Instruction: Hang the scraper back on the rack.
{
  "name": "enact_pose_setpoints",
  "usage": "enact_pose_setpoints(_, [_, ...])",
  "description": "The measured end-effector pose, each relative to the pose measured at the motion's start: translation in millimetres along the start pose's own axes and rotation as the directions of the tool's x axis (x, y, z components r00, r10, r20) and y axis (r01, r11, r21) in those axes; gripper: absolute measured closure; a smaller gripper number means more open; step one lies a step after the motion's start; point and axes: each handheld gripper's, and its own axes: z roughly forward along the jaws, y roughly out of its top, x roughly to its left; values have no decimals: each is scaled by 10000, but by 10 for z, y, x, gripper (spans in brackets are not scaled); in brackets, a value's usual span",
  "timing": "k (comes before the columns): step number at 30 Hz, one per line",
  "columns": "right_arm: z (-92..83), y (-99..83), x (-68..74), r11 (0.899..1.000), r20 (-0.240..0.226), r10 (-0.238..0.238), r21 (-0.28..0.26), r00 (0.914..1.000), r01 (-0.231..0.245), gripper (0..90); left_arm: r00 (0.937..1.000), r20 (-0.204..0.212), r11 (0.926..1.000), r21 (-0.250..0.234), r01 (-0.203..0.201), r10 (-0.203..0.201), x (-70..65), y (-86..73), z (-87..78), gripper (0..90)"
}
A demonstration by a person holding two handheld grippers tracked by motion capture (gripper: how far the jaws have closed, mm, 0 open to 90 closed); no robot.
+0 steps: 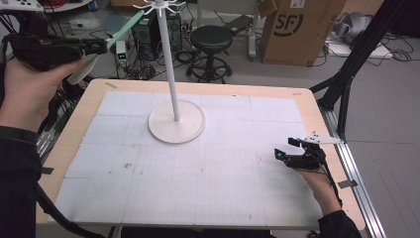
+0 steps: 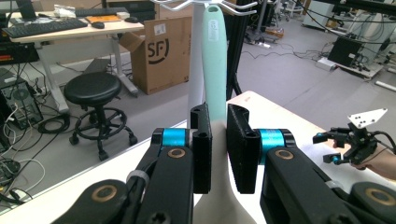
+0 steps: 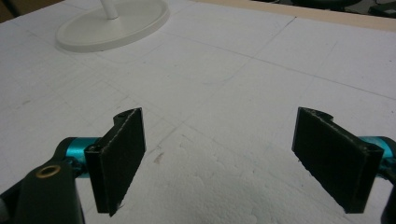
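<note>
the left tongs [image 1: 101, 46] are held up high, off the far left corner of the worktop [image 1: 89, 99], gripped in the person's left hand [image 1: 27, 89]. their jaws are clamped on a spatula [image 1: 124, 29] with a pale mint-green handle and a cream blade end. in the left gripper view the tongs [image 2: 218, 140] pinch the spatula [image 2: 215, 70] where the green handle meets the cream part, and the handle rises straight away from the jaws, its tip reaching up among the white hooks at the top of the stand [image 2: 196, 84]. whether the handle's end is actually on a hook or just beside one i cannot tell.

the stand [image 1: 177, 121] is a white pole on a round white base, sitting on the far middle of the white gridded mat [image 1: 198, 173] that covers the worktop, with a ring of small hooks at its top.

the right tongs [image 1: 288, 148] are low near the right edge of the worktop, in the person's right hand [image 1: 317, 178], well apart from the stand. in the right gripper view these tongs [image 3: 243, 158] have their two black jaws spread wide with nothing between them, hovering just above the mat [image 3: 210, 93], and the round base of the stand [image 3: 112, 25] lies off ahead to the upper left.

beyond the worktop stand a black stool [image 1: 212, 44] and a brown cardboard box [image 1: 297, 29] on the floor.
</note>
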Motion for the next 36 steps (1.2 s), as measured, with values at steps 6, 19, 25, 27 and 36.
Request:
enact_pose_setpoints(6, [-2,0,-1,10000,-6,-7,-2,10000,7,162,10000,-42,9999,123,-86,87,-5,-19,31,801])
enact_pose_setpoints(19, [-1,-1,-3,10000,-7,-7,8,10000,7,162,10000,-46,9999,155,27,-26,14,-107,85,671])
enact_pose_setpoints(25, [0,-1,0,10000,-18,0,15,10000,0,162,9997,-139,9997,123,191,-189,54,-309,44,505])
enact_pose_setpoints(27, [-1,-1,-6,10000,-10,-15,-6,10000,15,162,9998,-119,9998,93,185,-184,66,-430,27,443])
enact_pose_setpoints(36, [10,-4,5,9999,-17,-86,76,10000,87,162,9996,248,9998,-199,-99,104,33,-1197,47,285])
